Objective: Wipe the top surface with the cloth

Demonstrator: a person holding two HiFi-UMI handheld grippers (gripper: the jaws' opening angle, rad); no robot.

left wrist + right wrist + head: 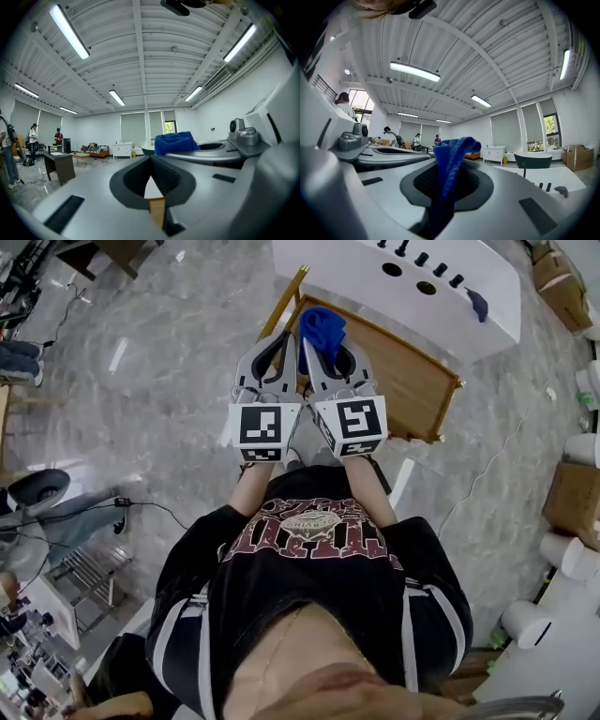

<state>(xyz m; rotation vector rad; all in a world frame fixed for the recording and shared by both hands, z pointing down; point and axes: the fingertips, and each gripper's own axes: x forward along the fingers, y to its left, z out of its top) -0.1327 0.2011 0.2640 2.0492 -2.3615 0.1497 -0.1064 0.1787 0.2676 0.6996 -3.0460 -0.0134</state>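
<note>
Blue cloth [451, 157] was pinched between the pressed-together jaws of the right hand-held gripper [317, 343]. A bunched fold stood up past the tips, and the rest was drawn down between the jaws. The left hand-held gripper [283, 341] was held just beside it. Its jaws were brought together at the tips on nothing, with only a thin wedge of gap left behind them.

Both were held out in front of the person's chest, side by side, marker cubes toward the body. They were tipped up enough that ceiling and far walls filled both gripper views.

The wooden surface [417, 381] to be wiped lay ahead of and below the jaws, offset to the person's right. Its long axis appeared to run diagonally, from just ahead of the tips away to the right. The cloth-bearing right gripper was judged the nearer. A lowering and downward tilt of that hand would be called for before the cloth could be laid on the wood.
</note>
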